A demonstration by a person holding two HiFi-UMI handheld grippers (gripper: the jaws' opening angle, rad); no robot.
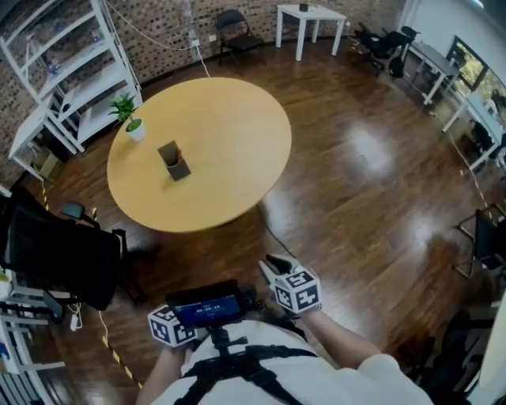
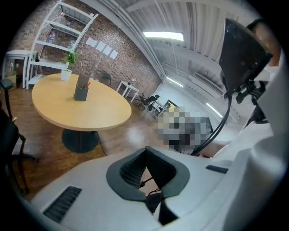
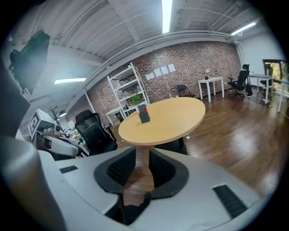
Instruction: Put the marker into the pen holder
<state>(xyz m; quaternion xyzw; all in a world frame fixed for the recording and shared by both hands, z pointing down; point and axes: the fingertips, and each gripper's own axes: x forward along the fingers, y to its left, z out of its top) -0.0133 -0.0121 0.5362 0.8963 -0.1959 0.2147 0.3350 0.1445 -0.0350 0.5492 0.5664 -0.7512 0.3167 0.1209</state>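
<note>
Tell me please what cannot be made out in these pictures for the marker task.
Marker: no loose one shows in any view.
Pen holder: too small in every view to tell what it contains.
Left gripper: in the head view the screen hides its fingers.
Table: in the head view its top covers its base.

This is an open-plan office in a loft-style room: a brick wall (image 1: 158,32) backs a white shelving unit (image 1: 71,79), and black swivel chairs (image 1: 386,41) stand near white desks (image 1: 310,14) on a glossy wooden floor (image 1: 371,174). A round wooden surface (image 1: 229,134) sits mid-room under ceiling strip lights (image 3: 167,11).
</note>
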